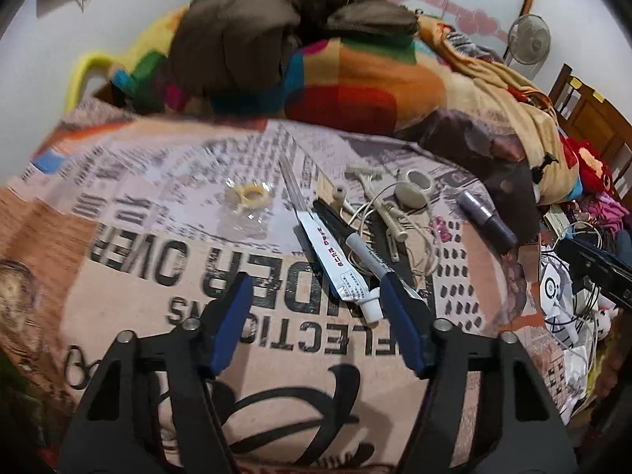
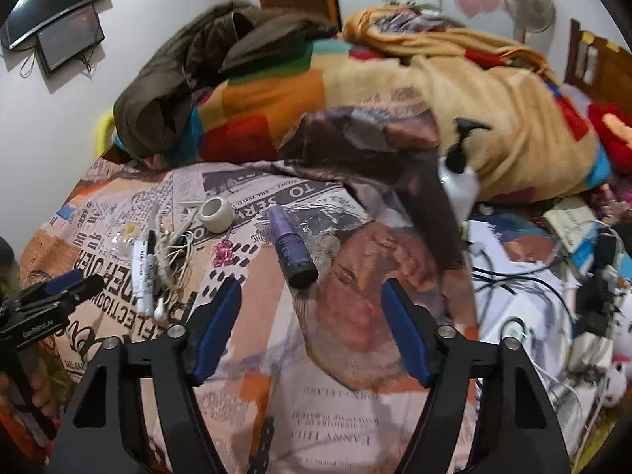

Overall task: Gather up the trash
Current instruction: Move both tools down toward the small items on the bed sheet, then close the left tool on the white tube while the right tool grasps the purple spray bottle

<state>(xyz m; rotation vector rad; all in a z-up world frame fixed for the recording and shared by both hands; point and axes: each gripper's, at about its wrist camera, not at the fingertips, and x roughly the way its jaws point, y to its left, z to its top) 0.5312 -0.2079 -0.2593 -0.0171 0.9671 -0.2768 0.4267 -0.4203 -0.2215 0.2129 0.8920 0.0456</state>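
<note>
On the newspaper-print bedspread [image 1: 130,276] lies a squeezed white tube [image 1: 339,260] beside a black-and-white marker [image 1: 367,252] and a tangle of cream cord [image 1: 395,213]. My left gripper [image 1: 316,296] stands open over the spread, and the tube's cap sits just inside its right fingertip without being pinched. A clear wrapper with a yellow ring [image 1: 252,197] lies further left. In the right wrist view my right gripper [image 2: 312,292] is open, and a purple bottle [image 2: 294,249] lies just beyond its tips. The left gripper [image 2: 67,284] shows at the left edge there.
A tape roll [image 2: 216,213] and a pink trinket [image 2: 223,254] lie near the cords. Piled blankets [image 2: 454,91] and a brown jacket [image 2: 205,47] fill the back. A white pump bottle [image 2: 460,181] leans at the right, with cables and clutter [image 2: 553,284] beyond.
</note>
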